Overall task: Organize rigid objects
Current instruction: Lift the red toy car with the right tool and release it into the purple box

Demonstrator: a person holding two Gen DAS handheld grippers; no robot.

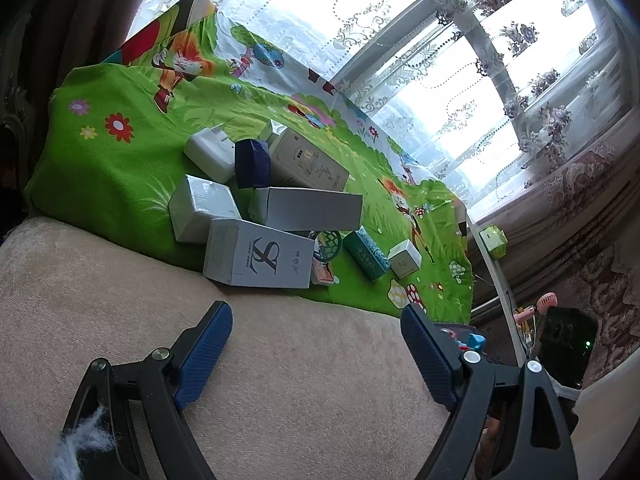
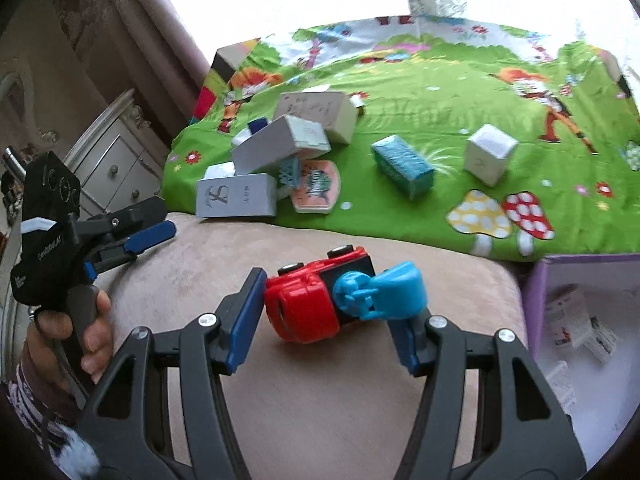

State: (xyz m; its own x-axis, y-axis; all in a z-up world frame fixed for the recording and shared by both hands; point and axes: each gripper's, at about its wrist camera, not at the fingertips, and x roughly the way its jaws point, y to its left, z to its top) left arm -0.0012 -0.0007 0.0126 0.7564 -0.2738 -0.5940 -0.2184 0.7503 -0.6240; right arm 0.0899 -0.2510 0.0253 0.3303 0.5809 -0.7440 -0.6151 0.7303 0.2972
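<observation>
A red and blue toy truck (image 2: 320, 300) lies on its side between the pads of my right gripper (image 2: 326, 316), which is shut on it above the beige cushion (image 2: 280, 400). My left gripper (image 1: 316, 344) is open and empty over the same cushion (image 1: 280, 360); it also shows in the right wrist view (image 2: 160, 220) at the left. Several boxes lie on the green cartoon cloth (image 1: 100, 168): a white lettered box (image 1: 260, 258), a long white box (image 1: 308, 208), a navy box (image 1: 252, 162), a teal box (image 1: 366, 254) and a small white cube (image 1: 404, 258).
A purple bin (image 2: 580, 320) with small packets inside stands at the right of the cushion. A round pink card (image 2: 316, 192) lies by the boxes. A white dresser (image 2: 116, 164) stands at the left. A curtained window (image 1: 440, 60) is behind.
</observation>
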